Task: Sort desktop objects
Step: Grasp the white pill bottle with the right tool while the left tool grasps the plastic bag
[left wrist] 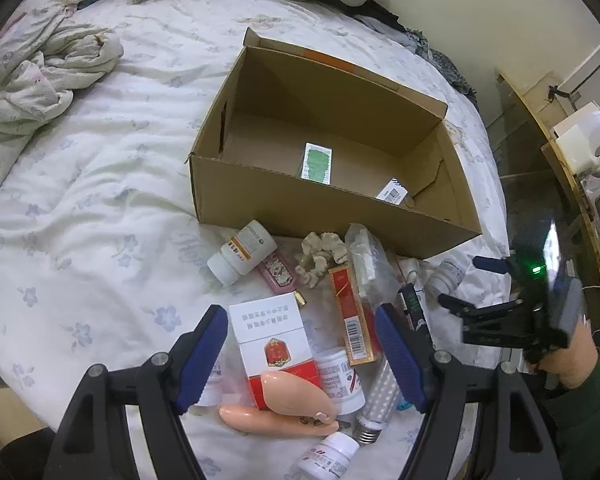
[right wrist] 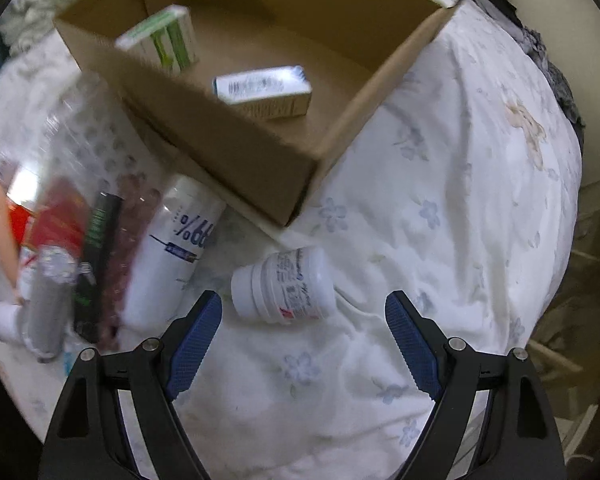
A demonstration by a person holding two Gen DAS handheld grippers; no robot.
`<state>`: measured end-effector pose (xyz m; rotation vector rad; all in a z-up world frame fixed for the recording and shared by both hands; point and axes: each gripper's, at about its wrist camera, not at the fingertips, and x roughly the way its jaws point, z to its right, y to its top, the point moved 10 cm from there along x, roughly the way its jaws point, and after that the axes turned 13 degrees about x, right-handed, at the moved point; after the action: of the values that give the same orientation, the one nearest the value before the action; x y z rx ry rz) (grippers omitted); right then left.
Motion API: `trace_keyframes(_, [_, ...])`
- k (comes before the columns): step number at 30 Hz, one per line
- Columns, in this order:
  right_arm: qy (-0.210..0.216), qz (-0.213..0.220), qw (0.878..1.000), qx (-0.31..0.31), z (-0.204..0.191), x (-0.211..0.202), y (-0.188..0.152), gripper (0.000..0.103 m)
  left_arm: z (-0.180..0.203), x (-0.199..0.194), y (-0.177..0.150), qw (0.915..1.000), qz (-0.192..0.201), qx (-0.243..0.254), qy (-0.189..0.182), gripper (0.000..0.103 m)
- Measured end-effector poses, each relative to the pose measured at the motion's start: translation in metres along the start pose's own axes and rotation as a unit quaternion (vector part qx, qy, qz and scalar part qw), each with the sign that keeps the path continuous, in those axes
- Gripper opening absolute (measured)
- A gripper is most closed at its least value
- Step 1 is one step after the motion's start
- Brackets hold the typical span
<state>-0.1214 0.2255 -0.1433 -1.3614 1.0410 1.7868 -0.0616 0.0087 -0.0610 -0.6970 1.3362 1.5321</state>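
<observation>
An open cardboard box [left wrist: 260,196] lies on the bed and holds a green-and-white carton [left wrist: 316,163] and a barcoded carton [left wrist: 392,191]; both show in the right wrist view [right wrist: 164,38] [right wrist: 266,90]. My left gripper [left wrist: 302,356] is open above a red-and-white carton [left wrist: 270,350], which lies between its fingers without contact. My right gripper [right wrist: 302,338] is open just short of a small white pill bottle [right wrist: 286,286]. In the left wrist view the right gripper [left wrist: 458,284] is at the right.
A pile lies in front of the box: a white bottle [left wrist: 242,252], a pink case [left wrist: 278,272], a red slim box [left wrist: 350,314], a peach massager [left wrist: 288,402], an LED bulb [left wrist: 378,402], a white spray bottle [right wrist: 172,252]. Crumpled quilt [left wrist: 40,76] at left; desk [left wrist: 572,184] at right.
</observation>
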Motion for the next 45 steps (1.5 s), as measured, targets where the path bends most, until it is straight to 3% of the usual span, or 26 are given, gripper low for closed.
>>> trace_keyframes(3, [-0.004,-0.006,1.000,-0.008,-0.005,0.009,-0.001,0.081,-0.001,0.000,-0.001,1.0000,-0.001,-0.001,0.002,0.077])
trace_keyframes(5, [-0.009,-0.011,1.000,-0.009,-0.005,0.012,-0.003,0.061,-0.002,0.000,-0.001,1.0000,-0.001,0.000,0.004,0.077])
trace_keyframes(6, [-0.006,-0.013,1.000,-0.005,-0.004,0.012,-0.003,0.056,-0.002,0.000,-0.001,1.0000,-0.002,0.001,0.005,0.077])
trace_keyframes(13, [0.040,0.003,0.998,0.044,0.012,-0.017,-0.011,0.056,0.000,0.002,-0.002,0.9999,-0.005,0.005,0.009,0.077])
trace_keyframes(18, [0.105,0.042,0.988,0.109,0.031,-0.063,-0.011,0.057,0.004,0.002,-0.003,0.9999,-0.003,0.012,0.005,0.077])
trace_keyframes(23, [0.211,0.093,0.956,0.183,0.047,-0.112,0.001,0.057,0.008,0.004,-0.004,0.9998,-0.003,0.021,0.004,0.077])
trace_keyframes(28, [0.295,0.123,0.926,0.200,0.032,-0.153,0.015,0.056,0.013,0.009,-0.009,0.9995,-0.016,0.026,-0.006,0.077])
trace_keyframes(34, [0.302,0.141,0.925,0.183,0.024,-0.160,0.020,0.057,0.035,0.017,0.006,0.9984,-0.009,0.054,-0.014,0.077])
trace_keyframes(43, [0.303,0.143,0.926,0.176,0.020,-0.157,0.027,0.057,0.053,0.080,0.027,0.9981,-0.041,0.044,-0.009,0.076])
trace_keyframes(44, [0.304,0.141,0.926,0.176,0.021,-0.157,0.026,0.057,0.055,0.084,0.028,0.9980,-0.044,0.043,-0.009,0.074])
trace_keyframes(45, [0.303,0.140,0.926,0.176,0.022,-0.156,0.026,0.057,0.056,0.088,0.028,0.9979,-0.052,0.038,-0.011,0.064])
